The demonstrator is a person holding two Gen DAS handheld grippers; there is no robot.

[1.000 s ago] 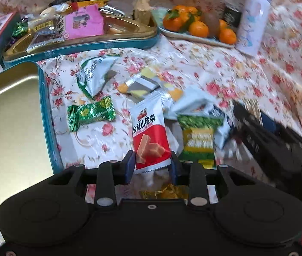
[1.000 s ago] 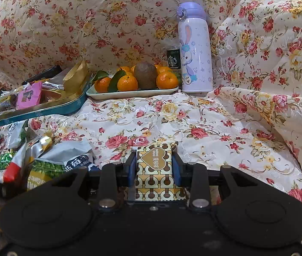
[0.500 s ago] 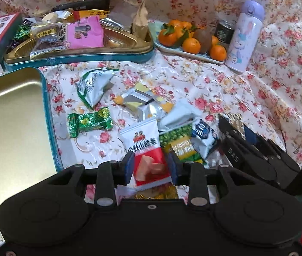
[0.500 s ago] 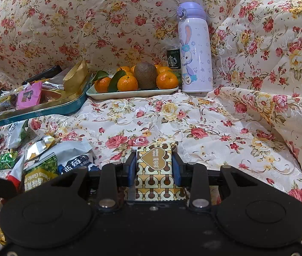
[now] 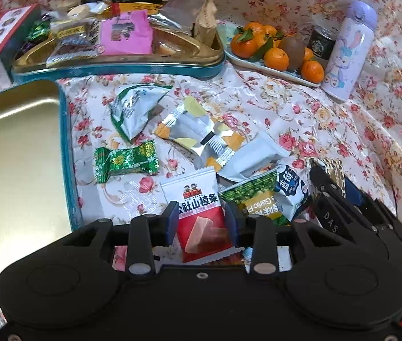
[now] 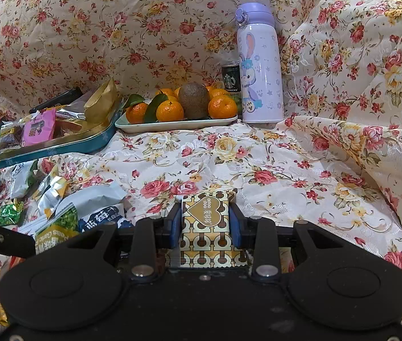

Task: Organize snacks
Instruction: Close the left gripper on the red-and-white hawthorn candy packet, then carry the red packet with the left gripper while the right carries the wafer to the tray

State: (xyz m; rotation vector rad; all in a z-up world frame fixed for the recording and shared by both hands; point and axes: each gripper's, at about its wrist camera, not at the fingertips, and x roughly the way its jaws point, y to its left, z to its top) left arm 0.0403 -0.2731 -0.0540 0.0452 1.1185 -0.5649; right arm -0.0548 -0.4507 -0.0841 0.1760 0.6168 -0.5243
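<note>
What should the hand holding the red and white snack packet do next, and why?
Probably swing left and lower it into the empty gold tin. The left gripper is shut on the red and white packet, lifted over the loose snacks, and the tin lies open just to its left. The other tin already looks crowded.

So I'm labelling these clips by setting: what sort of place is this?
Probably a home, perhaps a bed or sofa: everything sits on a floral quilt, with a tray of oranges, a rabbit-print flask and loose snack packets.
</note>
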